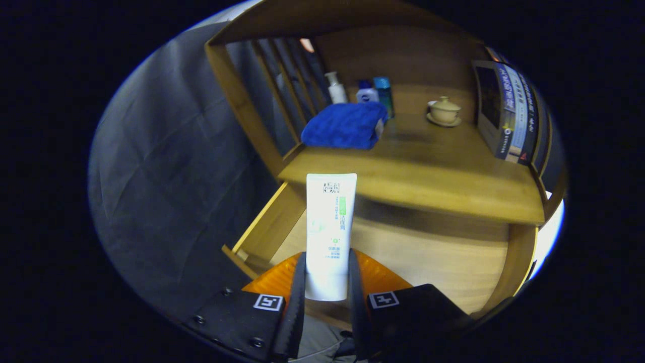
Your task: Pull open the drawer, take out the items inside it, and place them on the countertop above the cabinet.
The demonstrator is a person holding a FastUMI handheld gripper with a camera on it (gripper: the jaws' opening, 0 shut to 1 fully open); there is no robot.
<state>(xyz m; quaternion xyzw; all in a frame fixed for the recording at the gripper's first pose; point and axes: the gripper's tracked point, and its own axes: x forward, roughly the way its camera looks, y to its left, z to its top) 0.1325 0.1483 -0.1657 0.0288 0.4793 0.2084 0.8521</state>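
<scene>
My gripper [326,275] is shut on a white tube [330,222] with green print. The tube stands upright between the fingers, its flat crimped end pointing up. Below and beyond it the wooden drawer [428,257] is pulled open, its light wood floor bare where I can see it. The tube's top reaches the front edge of the wooden countertop [428,171], which lies just beyond and above the drawer.
On the countertop a folded blue towel [345,126] lies at the back left, with three bottles [367,93] behind it. A lidded teacup on a saucer [444,112] stands further right. Upright books [509,113] line the right side. Wooden slats [289,83] close the left side.
</scene>
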